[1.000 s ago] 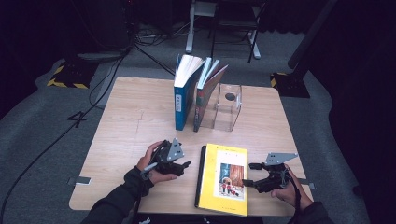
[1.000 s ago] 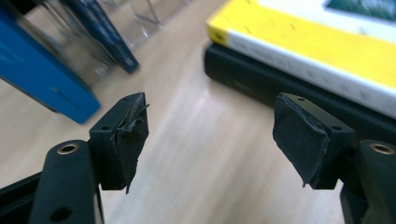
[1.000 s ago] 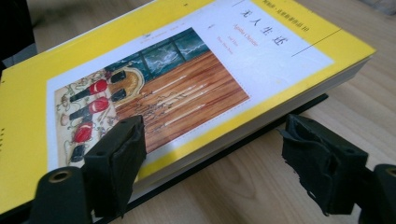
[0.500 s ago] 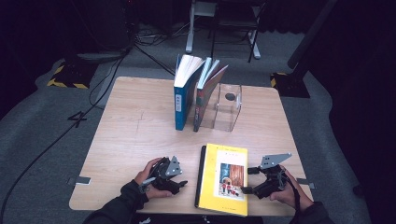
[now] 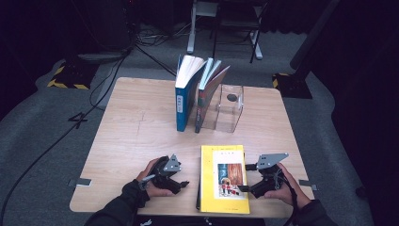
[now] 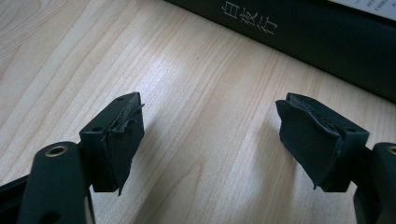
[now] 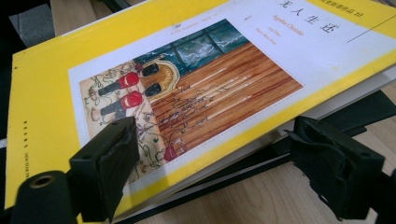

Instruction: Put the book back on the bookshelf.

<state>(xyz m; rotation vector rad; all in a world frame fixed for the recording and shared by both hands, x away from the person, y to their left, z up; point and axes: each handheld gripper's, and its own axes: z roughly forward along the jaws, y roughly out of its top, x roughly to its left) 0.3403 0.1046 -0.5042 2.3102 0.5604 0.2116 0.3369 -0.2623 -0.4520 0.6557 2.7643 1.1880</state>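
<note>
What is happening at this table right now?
A person holds a claw in each hand beside a yellow book lying flat near the table's front edge. The right claw is open at the book's right edge. The left claw, open with nothing between its jaws, faces the dark spine.

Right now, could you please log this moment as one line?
left tongs: open, just widened, nothing between | right tongs: open, astride edge of flat yellow paperback book | light wooden table: book lies flat
</note>
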